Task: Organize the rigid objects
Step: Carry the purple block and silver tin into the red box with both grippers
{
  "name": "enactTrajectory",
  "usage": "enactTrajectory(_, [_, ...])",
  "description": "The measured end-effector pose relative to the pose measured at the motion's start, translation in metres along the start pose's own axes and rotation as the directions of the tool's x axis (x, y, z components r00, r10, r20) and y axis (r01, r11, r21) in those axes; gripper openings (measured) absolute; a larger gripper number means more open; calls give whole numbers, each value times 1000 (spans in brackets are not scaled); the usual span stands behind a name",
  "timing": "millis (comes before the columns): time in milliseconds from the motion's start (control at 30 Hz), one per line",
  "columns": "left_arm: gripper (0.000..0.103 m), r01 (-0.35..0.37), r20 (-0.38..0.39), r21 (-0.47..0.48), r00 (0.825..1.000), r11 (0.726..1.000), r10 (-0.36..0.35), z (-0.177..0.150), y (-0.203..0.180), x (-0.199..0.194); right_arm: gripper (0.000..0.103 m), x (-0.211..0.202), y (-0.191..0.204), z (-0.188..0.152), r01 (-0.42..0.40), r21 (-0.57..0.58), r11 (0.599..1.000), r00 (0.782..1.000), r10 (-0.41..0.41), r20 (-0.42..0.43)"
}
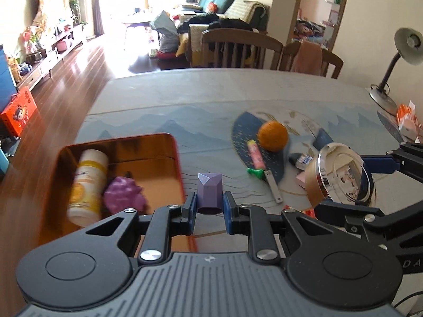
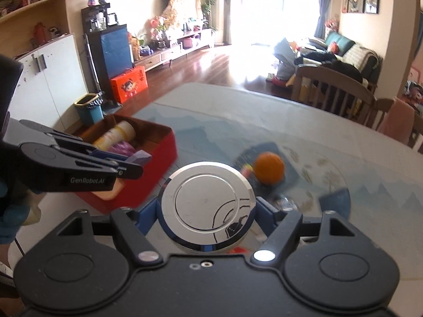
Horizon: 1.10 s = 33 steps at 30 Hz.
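A small purple block (image 1: 209, 192), faceted at its top, is clamped between the narrowly set pads of the left tool (image 1: 210, 207), held above the desk (image 1: 211, 92) just right of the red tin (image 1: 169, 142). A round chrome-topped disc (image 2: 207, 203) with gold sides is gripped across its width by the widely spread right tool (image 2: 208, 211), also clear of the desk. In the tin a white-and-yellow bottle (image 1: 88, 185) is laid beside a purple lump (image 1: 124, 194); its right half is left bare. On the desk beyond, an orange (image 1: 272, 136), a pink tube (image 1: 255, 155) and a metal strip (image 1: 273, 187) are seen close together. The desk's far half is open up to its edge, where chairs (image 1: 238, 49) are drawn in.
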<state>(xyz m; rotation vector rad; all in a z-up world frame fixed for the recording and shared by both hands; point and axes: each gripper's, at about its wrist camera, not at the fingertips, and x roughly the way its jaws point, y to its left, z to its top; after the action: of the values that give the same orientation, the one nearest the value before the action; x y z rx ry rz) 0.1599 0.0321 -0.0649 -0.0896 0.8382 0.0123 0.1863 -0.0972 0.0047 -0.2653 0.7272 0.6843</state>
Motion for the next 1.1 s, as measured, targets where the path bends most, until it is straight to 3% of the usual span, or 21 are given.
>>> enactTrajectory(500, [20, -92, 21, -79, 995, 993, 94, -12, 76, -33, 76, 37, 59, 43, -91, -67, 994, 996, 92, 22])
enactTrajectory(1100, [20, -119, -128, -121, 986, 985, 103, -33, 131, -4, 76, 131, 92, 77, -117, -94, 989, 990, 108, -93])
